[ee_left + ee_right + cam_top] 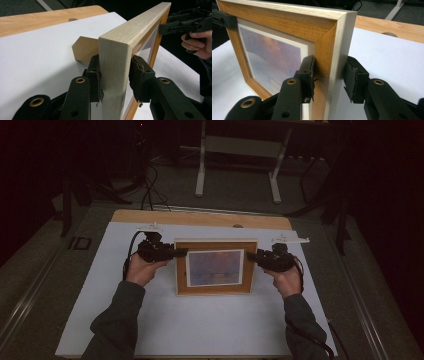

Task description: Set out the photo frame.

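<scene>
Wooden picture frame (215,266) upright on table (200,330) | between claws, long axis claw-to-claw | left claw (114,80) straddles its left edge, pads slack | right claw (329,80) straddles right edge, one pad off

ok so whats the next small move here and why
Probably open the left gripper and right gripper wider and slide them sideways off the frame: it stands upright on the white sheet, back prop out, so it likely stands alone.
</scene>
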`<state>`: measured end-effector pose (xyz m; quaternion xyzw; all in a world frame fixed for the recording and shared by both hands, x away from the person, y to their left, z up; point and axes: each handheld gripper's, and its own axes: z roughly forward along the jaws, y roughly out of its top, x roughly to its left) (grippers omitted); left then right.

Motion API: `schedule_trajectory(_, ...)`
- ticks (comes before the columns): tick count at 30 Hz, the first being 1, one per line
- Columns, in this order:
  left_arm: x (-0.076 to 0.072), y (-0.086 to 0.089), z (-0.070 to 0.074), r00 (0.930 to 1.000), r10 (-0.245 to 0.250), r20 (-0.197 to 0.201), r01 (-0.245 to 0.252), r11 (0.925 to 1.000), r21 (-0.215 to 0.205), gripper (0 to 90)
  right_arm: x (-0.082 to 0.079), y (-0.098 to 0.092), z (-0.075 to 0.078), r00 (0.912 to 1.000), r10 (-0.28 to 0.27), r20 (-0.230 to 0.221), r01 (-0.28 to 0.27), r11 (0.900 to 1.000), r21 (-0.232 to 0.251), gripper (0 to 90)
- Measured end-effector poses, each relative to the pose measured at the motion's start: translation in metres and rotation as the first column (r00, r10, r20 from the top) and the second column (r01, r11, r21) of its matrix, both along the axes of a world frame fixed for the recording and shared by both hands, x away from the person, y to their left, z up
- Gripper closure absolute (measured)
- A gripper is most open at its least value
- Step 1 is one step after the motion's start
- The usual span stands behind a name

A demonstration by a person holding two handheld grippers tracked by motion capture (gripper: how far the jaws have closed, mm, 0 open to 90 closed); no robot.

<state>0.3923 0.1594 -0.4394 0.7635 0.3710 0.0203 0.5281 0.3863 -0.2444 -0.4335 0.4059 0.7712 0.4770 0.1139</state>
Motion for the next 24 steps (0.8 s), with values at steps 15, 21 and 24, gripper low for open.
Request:
schedule_trajectory(15, 0.0038, 0.003, -0.0013, 0.9999, 0.009, -0.014, -0.009, 0.9999, -0.015, 62.7, -0.0054, 0.0011, -0.0005, 0.9999, 0.011, -0.001, -0.011, 1.0, -0.003, 62.7)
schedule_trajectory(21, 0.0042, 0.0039, -0.0016, 0.9997, 0.012, -0.022, -0.012, 0.9997, -0.019, 62.1, -0.0064, 0.0013, -0.0008, 0.9999, 0.015, 0.0, -0.015, 1.0, -0.001, 62.9)
schedule_trajectory(24, 0.0044, 0.0041, -0.0018, 0.9996, 0.019, -0.022, -0.02, 0.9996, -0.021, 61.6, -0.0067, 0.0012, -0.0008, 0.9998, 0.018, 0.001, -0.018, 1.0, -0.001, 63.0)
